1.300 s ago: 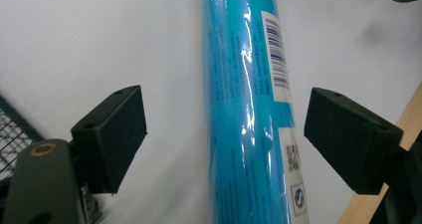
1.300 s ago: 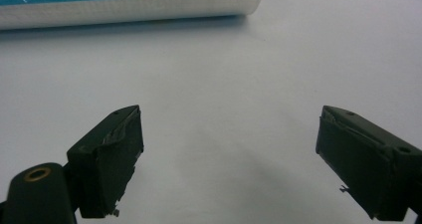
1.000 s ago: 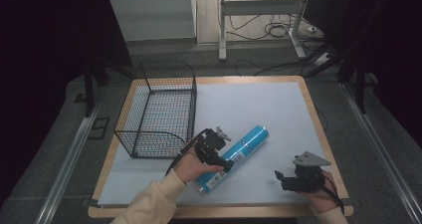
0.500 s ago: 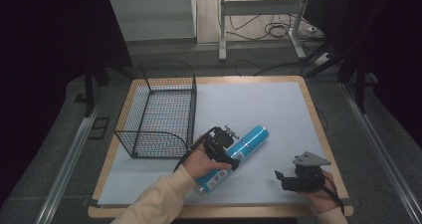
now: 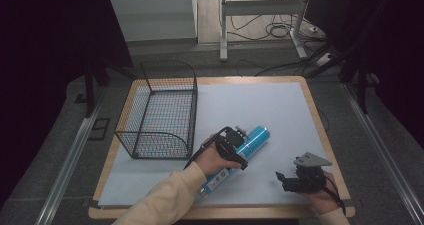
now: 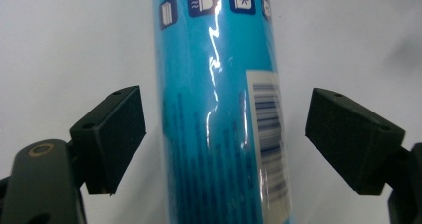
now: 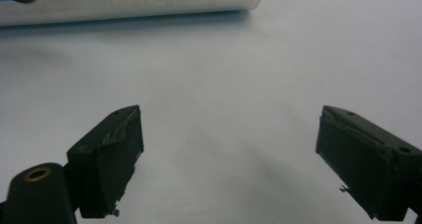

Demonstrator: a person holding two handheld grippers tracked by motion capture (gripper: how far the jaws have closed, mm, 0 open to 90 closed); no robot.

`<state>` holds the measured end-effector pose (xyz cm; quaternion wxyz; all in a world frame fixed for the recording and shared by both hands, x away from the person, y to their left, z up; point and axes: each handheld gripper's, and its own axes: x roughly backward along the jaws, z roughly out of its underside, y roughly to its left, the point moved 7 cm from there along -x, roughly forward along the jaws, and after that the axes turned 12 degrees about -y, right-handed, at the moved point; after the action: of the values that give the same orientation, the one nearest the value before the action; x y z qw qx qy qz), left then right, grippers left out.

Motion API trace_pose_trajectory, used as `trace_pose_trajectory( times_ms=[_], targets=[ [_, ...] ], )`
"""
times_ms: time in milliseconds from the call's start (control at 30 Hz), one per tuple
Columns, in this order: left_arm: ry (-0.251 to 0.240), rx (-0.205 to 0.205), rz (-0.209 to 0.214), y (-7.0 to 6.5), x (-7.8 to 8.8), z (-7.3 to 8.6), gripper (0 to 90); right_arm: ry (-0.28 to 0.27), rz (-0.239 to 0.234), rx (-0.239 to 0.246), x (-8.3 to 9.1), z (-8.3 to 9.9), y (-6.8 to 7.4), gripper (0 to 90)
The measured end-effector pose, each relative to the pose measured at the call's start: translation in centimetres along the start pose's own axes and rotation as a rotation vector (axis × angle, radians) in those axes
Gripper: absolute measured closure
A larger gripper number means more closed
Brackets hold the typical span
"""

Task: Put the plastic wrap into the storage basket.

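Observation:
A blue can [image 5: 253, 136] with a white lower end lies slanted on the white sheet [image 5: 260, 105]. My left gripper [image 5: 237, 152] hangs over its middle and is open. In the left gripper view the can [image 6: 214, 84] runs up between the two black pads [image 6: 112, 134], with a gap on each side, so neither pad touches it. My right gripper [image 5: 283, 180] rests near the front right of the table, open, its jaws pointing left toward the can. In the right gripper view the jaws [image 7: 229, 149] stand wide with bare sheet between them, and the can's white end [image 7: 149, 2] lies farther off.
A black wire basket [image 5: 160, 110] stands upright at the left of the sheet, a hand's width from the can. The sheet covers a wooden tabletop [image 5: 320, 135]. Beyond the far edge are a floor with cables and a metal frame [image 5: 260, 15].
My left gripper has moved right and slightly down, from beside the can to astride it. The can and my right gripper have kept their places.

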<state>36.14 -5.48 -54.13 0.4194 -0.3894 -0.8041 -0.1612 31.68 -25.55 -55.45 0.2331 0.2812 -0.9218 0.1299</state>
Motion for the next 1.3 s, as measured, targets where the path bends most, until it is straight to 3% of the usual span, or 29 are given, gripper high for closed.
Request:
trace_pose_trajectory(
  times_ms=[300,700,1033,1133,1300],
  targets=[
    [0.055,0.004,-0.02,0.0,-1.5,0.3,18.0,-0.001,0.0,-0.006,0.0,0.0,-0.1,11.7],
    [0.118,0.022,-0.041,0.1,-2.4,0.9,30.2,-0.003,0.003,-0.014,0.0,-0.1,-0.2,11.6],
    [0.15,0.051,-0.003,0.5,-2.3,0.6,30.9,-0.005,0.002,-0.012,0.0,-0.1,-0.1,11.6],
    [0.149,0.011,-0.045,0.8,-2.2,0.3,31.0,-0.005,0.001,-0.009,0.0,-0.1,-0.1,11.6],
    [0.165,0.001,-0.016,0.9,-1.5,-0.1,31.1,-0.004,-0.002,-0.008,0.0,-0.1,-0.1,11.6]
  ],
)
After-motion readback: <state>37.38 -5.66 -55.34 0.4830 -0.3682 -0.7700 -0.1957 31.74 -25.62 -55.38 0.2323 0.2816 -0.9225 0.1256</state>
